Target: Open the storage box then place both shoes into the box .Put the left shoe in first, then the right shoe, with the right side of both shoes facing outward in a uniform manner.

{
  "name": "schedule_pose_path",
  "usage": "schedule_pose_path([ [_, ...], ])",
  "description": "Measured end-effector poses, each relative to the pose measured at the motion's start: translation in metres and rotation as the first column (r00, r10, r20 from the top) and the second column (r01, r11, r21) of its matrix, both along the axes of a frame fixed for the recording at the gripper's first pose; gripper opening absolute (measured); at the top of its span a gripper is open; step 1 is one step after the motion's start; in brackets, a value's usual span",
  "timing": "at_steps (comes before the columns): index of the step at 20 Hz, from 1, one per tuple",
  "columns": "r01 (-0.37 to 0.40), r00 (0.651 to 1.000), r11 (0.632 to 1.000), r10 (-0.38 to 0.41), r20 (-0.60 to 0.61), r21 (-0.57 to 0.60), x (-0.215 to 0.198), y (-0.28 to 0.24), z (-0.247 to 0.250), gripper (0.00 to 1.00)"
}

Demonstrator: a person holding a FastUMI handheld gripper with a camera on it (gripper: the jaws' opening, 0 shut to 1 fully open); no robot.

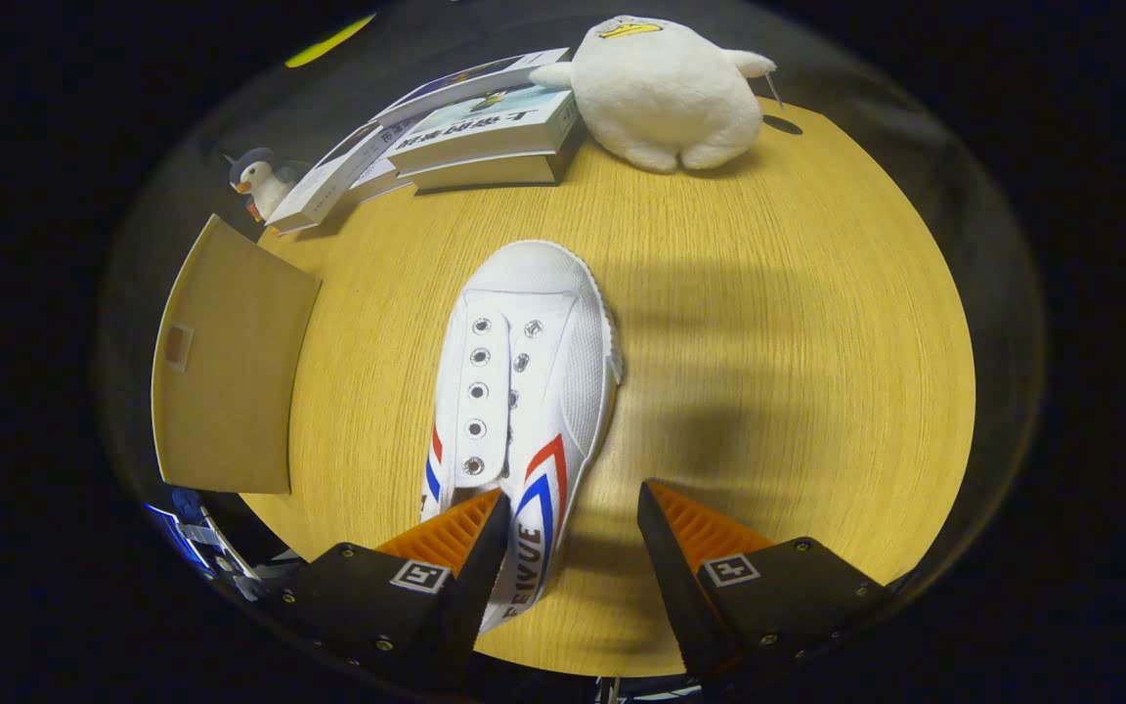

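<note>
Your gripper (571, 523) stands wide open, gripping nothing; the white shoe (519, 391) lies on the wooden table (768, 342), heel between the fingers, toe pointing towards the books (480, 132); the box flap (231, 362) sits beside it.

The gripper (571, 513) has ribbed wedge fingers (446, 533) on screwed blocks bearing square tag markers.

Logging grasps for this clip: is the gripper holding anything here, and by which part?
Nothing is held. The gripper is open; the white shoe's heel end lies by one finger, and the other is apart over the bare table.
</note>
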State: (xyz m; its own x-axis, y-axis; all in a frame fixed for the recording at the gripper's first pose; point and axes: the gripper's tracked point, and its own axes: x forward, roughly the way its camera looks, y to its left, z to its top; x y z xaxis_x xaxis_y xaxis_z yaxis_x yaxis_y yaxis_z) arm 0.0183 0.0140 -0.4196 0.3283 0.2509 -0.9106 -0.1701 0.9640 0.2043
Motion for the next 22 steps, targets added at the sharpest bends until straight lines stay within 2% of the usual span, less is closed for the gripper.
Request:
schedule_pose_path([
  [2, -0.024, 1.0, 1.0, 0.024, -0.006, 0.015, 0.0, 0.002, -0.001, 0.78],
  [3, -0.039, 0.999, 0.998, 0.039, -0.005, 0.052, -0.001, 0.007, 0.002, 0.74],
  [4, -0.038, 0.999, 0.996, 0.039, -0.017, 0.078, -0.002, 0.013, -0.005, 0.61],
  [5, -0.04, 0.999, 0.996, 0.041, -0.008, 0.083, -0.001, 0.011, 0.006, 0.43],
  [6, -0.018, 1.0, 0.995, 0.02, -0.015, 0.1, 0.0, 0.01, -0.004, 0.4],
  [8, 0.086, 0.996, 0.987, -0.081, -0.046, 0.132, 0.001, 0.003, 0.001, 0.12],
  [9, 0.155, 0.987, 0.973, -0.144, -0.074, 0.171, 0.0, 0.006, 0.0, 0.12],
  [10, 0.177, 0.982, 0.967, -0.163, -0.092, 0.183, -0.001, 0.004, 0.001, 0.03],
  [15, 0.157, 0.986, 0.971, -0.143, -0.088, 0.182, -0.005, 0.007, 0.013, 0.03],
  [22, 0.122, 0.992, 0.969, -0.115, -0.045, 0.214, -0.015, 0.022, 0.073, 0.03],
])
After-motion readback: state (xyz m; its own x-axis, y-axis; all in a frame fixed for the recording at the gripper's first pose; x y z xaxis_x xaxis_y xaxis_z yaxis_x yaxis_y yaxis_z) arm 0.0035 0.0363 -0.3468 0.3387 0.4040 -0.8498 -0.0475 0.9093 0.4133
